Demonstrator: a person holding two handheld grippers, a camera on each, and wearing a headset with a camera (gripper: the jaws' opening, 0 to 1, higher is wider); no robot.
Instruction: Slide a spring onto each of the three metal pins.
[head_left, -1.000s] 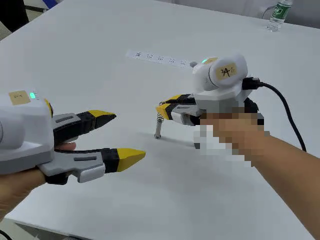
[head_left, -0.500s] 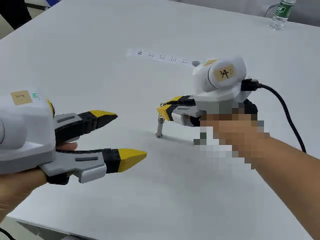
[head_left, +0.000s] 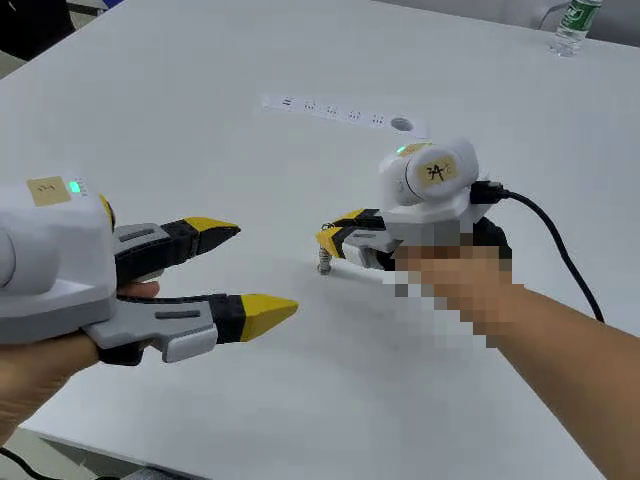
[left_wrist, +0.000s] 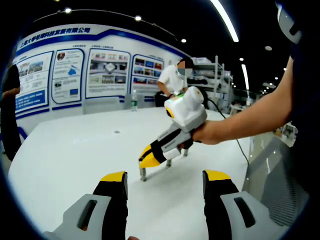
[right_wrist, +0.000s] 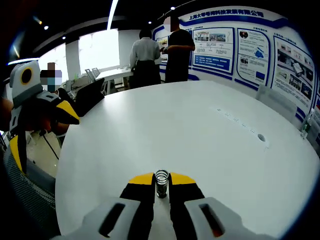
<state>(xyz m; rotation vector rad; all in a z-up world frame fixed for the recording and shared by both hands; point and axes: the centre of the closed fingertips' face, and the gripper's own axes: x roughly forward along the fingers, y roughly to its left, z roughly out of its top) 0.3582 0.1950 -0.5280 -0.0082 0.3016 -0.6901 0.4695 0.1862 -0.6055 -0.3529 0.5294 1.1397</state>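
Since a second earlier the right gripper (head_left: 330, 240) had dropped towards the white tabletop (head_left: 200, 120) and tipped its yellow points downward, so that the small coiled steel spring (right_wrist: 161, 182) it carried sat lower over the short upright metal pin (left_wrist: 143, 174); by my reading the spring was being pushed home on this pin, and that step looked nearly done; the jaws stood almost together, pinching the spring between their tips, with the pin's foot on the table at 6 o'clock beneath them; the left gripper (head_left: 250, 268) hung at 9 o'clock of the pin, well apart, jaws wide and holding nothing; a white power strip (head_left: 340, 112) lay at 12 o'clock beyond.
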